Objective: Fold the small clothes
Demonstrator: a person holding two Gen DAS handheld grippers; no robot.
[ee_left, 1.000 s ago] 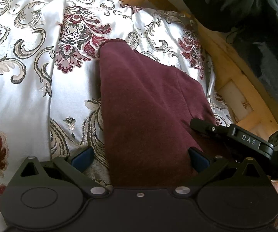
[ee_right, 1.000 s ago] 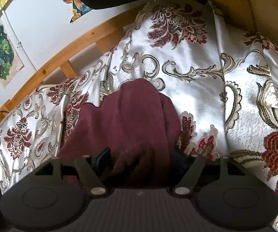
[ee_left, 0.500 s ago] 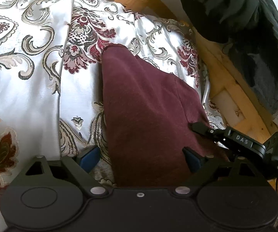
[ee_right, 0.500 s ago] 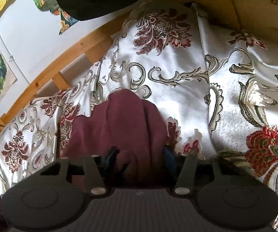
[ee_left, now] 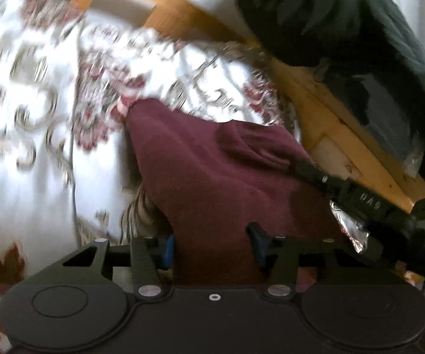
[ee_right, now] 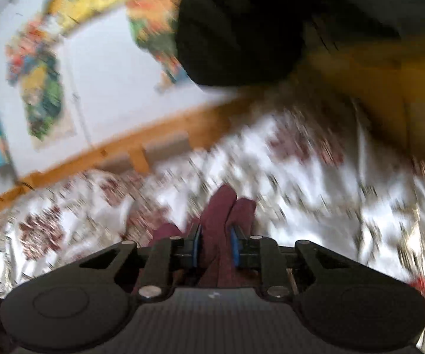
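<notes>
Under both my cameras is the bedspread point(ee_left: 29, 153), white satin with dark red flowers and grey scrolls, badly blurred in both views. A wooden frame point(ee_left: 339, 124) runs along its far edge in the left view, and the same pale wood rail point(ee_right: 100, 153) crosses the right view below a white wall point(ee_right: 103, 67) hung with bright posters point(ee_right: 41, 88) whose detail I cannot make out. A big dark garment point(ee_left: 345, 20) is heaped over the frame at upper right of the left view, and it shows as a black mass point(ee_right: 236, 29) at the top of the right view. The cloth point(ee_left: 212, 171), a small maroon piece, lies on the bedspread near the frame, with its near end drawn up towards me and a fold raised on its right part. My left gripper point(ee_left: 212, 243) has just been closing, and the cloth's near end fills the gap between its blue pads point(ee_left: 168, 246); both pads sit against the fabric, so I read it as clamped on the cloth. My right gripper point(ee_right: 216, 246) has also just been closing, and its pads point(ee_right: 235, 246) pinch a narrow bunched ridge of the cloth point(ee_right: 221, 224) that stands up between them. In the left view, the right gripper's black finger point(ee_left: 324, 181) reaches onto the cloth's right edge.
</notes>
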